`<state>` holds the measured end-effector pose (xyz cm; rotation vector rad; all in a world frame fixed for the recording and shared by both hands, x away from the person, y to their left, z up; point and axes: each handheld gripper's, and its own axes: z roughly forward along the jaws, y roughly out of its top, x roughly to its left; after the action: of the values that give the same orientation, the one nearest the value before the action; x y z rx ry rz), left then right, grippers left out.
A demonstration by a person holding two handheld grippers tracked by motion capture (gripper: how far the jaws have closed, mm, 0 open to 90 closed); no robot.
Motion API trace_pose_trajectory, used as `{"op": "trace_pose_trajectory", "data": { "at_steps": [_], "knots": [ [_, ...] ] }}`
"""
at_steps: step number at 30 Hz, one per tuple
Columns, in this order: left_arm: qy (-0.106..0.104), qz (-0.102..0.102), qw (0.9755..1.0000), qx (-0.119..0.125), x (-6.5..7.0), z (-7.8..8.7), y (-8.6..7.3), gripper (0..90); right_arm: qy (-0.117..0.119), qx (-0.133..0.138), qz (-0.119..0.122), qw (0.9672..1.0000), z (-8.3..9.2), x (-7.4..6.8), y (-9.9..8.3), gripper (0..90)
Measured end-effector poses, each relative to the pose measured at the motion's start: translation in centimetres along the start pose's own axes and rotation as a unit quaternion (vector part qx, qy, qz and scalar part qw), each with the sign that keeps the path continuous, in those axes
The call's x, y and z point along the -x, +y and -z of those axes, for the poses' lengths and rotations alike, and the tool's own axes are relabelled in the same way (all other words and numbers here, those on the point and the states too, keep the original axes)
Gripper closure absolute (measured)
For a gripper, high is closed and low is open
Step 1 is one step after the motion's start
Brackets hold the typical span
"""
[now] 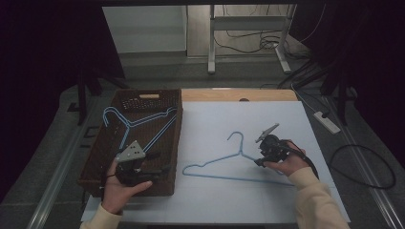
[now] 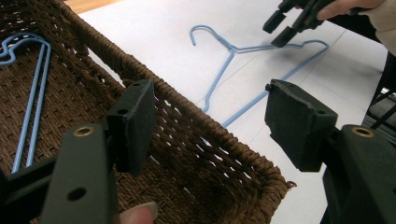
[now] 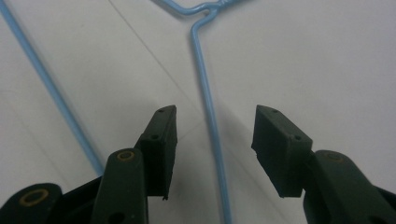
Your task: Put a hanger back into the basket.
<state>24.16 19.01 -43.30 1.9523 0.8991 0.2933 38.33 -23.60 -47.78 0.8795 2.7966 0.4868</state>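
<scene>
High view – counter: a white sheet (image 1: 224, 200) covers the counter; a brown woven wicker basket (image 1: 107, 143) stands on its left part.
High view – basket contents: thin blue wire hangers (image 1: 138, 122) lie inside it.
High view – hanger on sheet: one light-blue wire hanger (image 1: 234, 160) lies flat on the white sheet, just right of the basket, hook pointing away from the person.
High view – left gripper (image 1: 160, 171): held over the basket's near right corner.
High view – right gripper (image 1: 258, 162): at the hanger's right shoulder wire.
Left gripper view – jaws: released, standing apart with nothing between them, either side of the basket rim (image 2: 201, 126).
Left gripper view – background: the hanger (image 2: 224, 70) on the sheet, the right gripper (image 2: 279, 29) at its far arm.
Right gripper view – jaws: released, spread either side of the hanger's wire (image 3: 208, 102); the pads do not touch it.
</scene>
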Motion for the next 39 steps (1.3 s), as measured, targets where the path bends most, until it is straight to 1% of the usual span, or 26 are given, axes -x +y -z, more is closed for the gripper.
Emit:
{"op": "trace_pose_trajectory", "data": {
  "at_steps": [1,2,3,6,11,13,14,16,17,19,20,23,25,26,27,30,31,33,36,38,39],
  "knots": [
    [0.0,0.0,1.0,0.0,0.0,0.0,0.0,34.7,0.0,0.0,0.0,1.0,0.0,0.0,0.0,51.4],
    [-0.001,0.0,1.0,-0.001,0.0,0.0,0.0,34.7,0.002,-0.006,0.003,1.0,-0.2,0.0,0.2,51.7],
    [0.0,0.0,1.0,-0.001,0.0,-0.1,0.0,34.6,0.001,-0.018,0.006,0.9998,-0.5,0.1,0.7,52.5],
    [0.0,0.0,1.0,-0.002,0.0,-0.1,0.0,34.6,0.004,-0.038,0.012,0.9992,-1.2,0.2,1.4,56.2],
    [0.0,0.001,1.0,-0.001,0.0,-0.2,-0.1,34.6,0.001,-0.075,0.027,0.9968,-2.1,0.2,2.2,62.2],
    [0.0,0.001,1.0,-0.001,0.0,-0.2,-0.1,34.6,0.009,-0.083,0.032,0.996,-2.3,0.3,2.5,65.2],
    [0.0,0.0,1.0,-0.002,0.0,-0.2,-0.1,34.6,0.009,-0.083,0.032,0.996,-2.3,0.3,2.5,65.2],
    [0.0,0.0,1.0,-0.002,-0.1,-0.2,-0.1,34.6,0.019,-0.097,0.033,0.9945,-2.4,0.4,2.8,70.4],
    [0.0,0.0,1.0,-0.002,-0.1,-0.2,-0.1,34.6,0.021,-0.101,0.032,0.9941,-2.5,0.3,2.9,71.5],
    [0.001,0.0,1.0,-0.002,-0.1,-0.2,-0.1,34.6,0.025,-0.116,0.034,0.9924,-2.6,0.3,3.3,74.2],
    [0.001,0.0,1.0,-0.002,-0.1,-0.2,-0.1,34.6,0.027,-0.124,0.037,0.9913,-2.6,0.3,3.5,75.0],
    [0.001,0.0,1.0,-0.003,-0.1,-0.2,-0.1,34.6,0.028,-0.136,0.051,0.9891,-2.8,0.2,3.9,78.2],
    [0.001,-0.001,1.0,-0.003,-0.1,-0.2,-0.1,34.6,0.027,-0.138,0.061,0.9882,-2.8,0.2,4.0,81.6],
    [0.001,-0.001,1.0,-0.003,-0.1,-0.2,-0.1,34.6,0.029,-0.14,0.065,0.9876,-2.8,0.1,4.0,84.9],
    [0.001,-0.001,1.0,-0.003,-0.1,-0.2,-0.1,34.6,0.03,-0.139,0.076,0.987,-2.8,0.0,4.0,87.0],
    [0.002,-0.001,1.0,-0.003,-0.1,-0.1,-0.1,34.6,0.019,-0.133,0.098,0.986,-2.8,-0.4,3.8,87.7],
    [0.002,-0.001,1.0,-0.003,-0.1,-0.1,-0.1,34.6,0.019,-0.133,0.098,0.986,-2.8,-0.4,3.8,87.7],
    [0.001,-0.001,1.0,-0.002,-0.1,-0.1,-0.1,34.7,0.013,-0.129,0.11,0.9854,-2.7,-0.6,3.7,87.9],
    [0.0,-0.002,1.0,-0.002,0.0,-0.1,0.0,34.7,-0.003,-0.12,0.135,0.9836,-2.3,-0.9,3.4,88.1],
    [0.001,-0.002,1.0,-0.002,0.0,-0.1,0.0,34.7,-0.004,-0.101,0.139,0.9851,-1.8,-0.9,3.1,88.1],
    [0.0,-0.001,1.0,-0.002,0.0,-0.1,0.0,34.7,-0.004,-0.091,0.145,0.9853,-1.4,-1.0,2.9,88.1]
  ]
}}
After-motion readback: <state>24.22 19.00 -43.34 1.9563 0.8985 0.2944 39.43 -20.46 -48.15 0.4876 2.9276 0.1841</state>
